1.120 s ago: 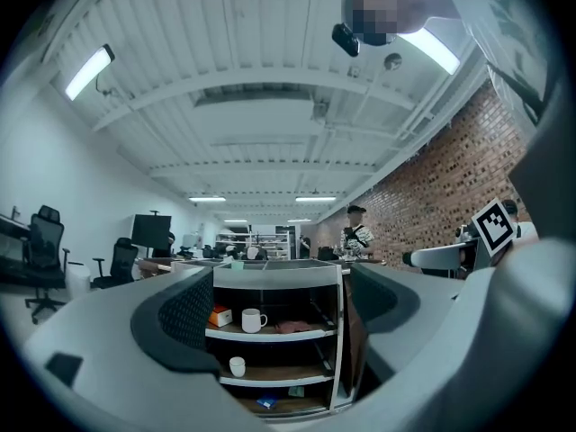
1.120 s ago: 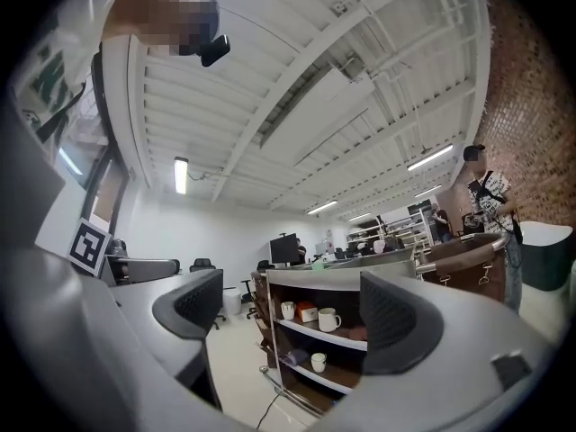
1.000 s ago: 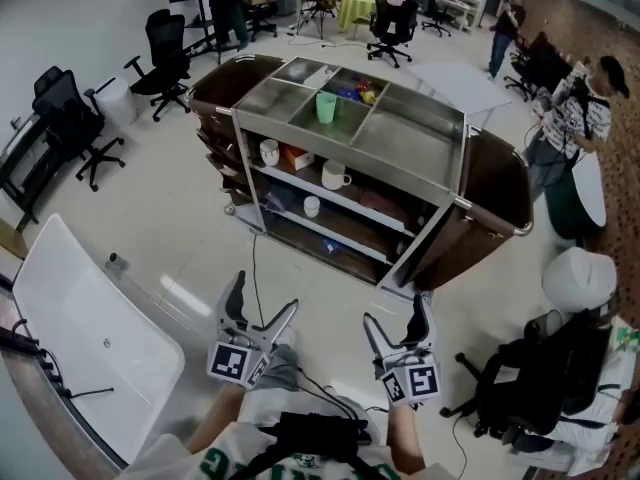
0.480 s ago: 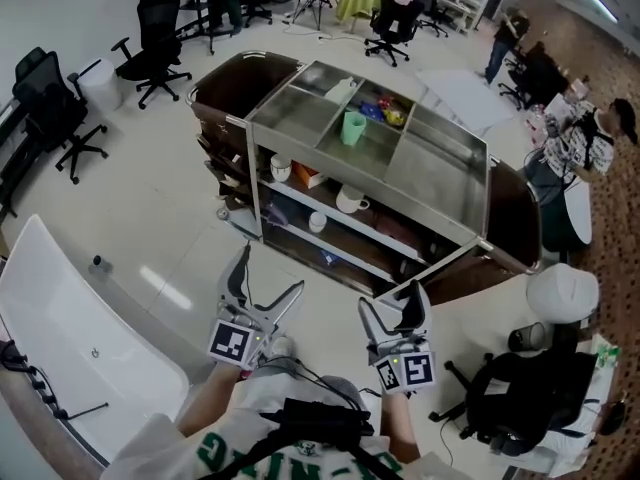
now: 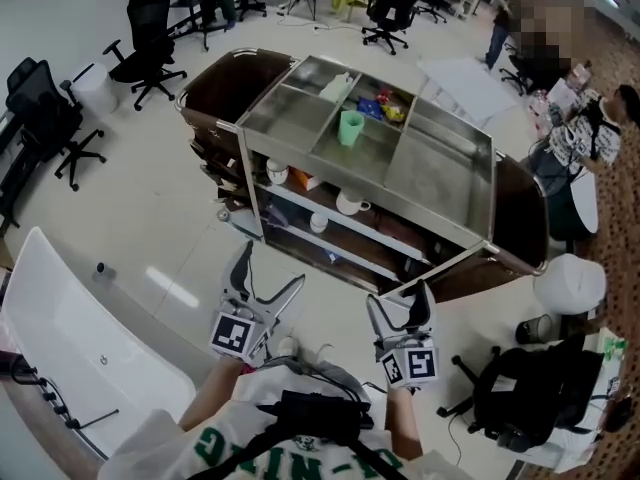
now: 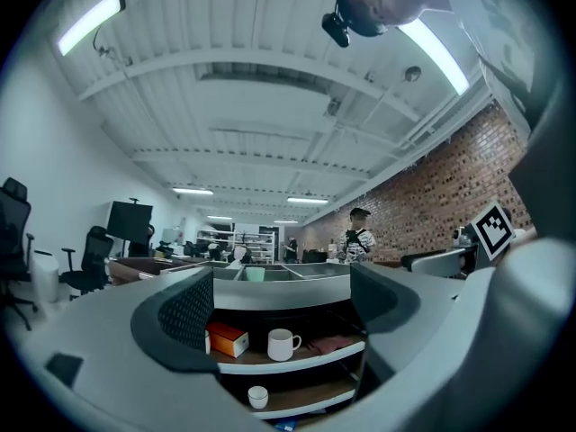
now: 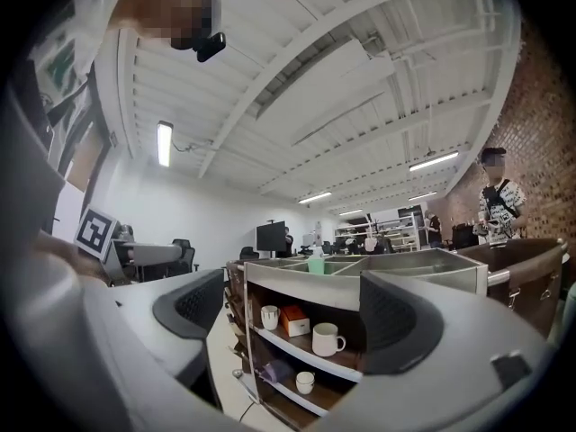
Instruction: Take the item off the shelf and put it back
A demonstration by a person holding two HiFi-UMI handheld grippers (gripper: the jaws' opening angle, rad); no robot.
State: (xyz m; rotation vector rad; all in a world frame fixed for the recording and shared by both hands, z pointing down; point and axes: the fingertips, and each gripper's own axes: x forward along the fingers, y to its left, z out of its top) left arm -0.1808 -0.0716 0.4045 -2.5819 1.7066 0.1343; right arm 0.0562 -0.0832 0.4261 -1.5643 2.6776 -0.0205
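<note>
A steel cart (image 5: 430, 173) with open shelves stands ahead of me on the floor. On its upper shelf are a white mug (image 5: 348, 203) (image 7: 325, 338) (image 6: 282, 343), an orange box (image 5: 303, 181) (image 7: 294, 320) and a smaller white cup (image 5: 277, 175). A small cup (image 5: 318, 222) (image 7: 305, 382) sits on the lower shelf. A green cup (image 5: 350, 126) stands in the top tray. My left gripper (image 5: 268, 273) (image 6: 283, 306) and right gripper (image 5: 400, 298) (image 7: 295, 315) are both open and empty. They are held well short of the cart and point at its shelves.
Brown bags (image 5: 225, 83) hang at both ends of the cart. A white table (image 5: 80, 338) is at my left, a black office chair (image 5: 530, 388) and a white round stool (image 5: 570, 283) at my right. More chairs (image 5: 45, 118) and people stand farther back.
The head view has shifted, and the cart now lies a little more to the right and closer. Both grippers stay open and empty in much the same place.
</note>
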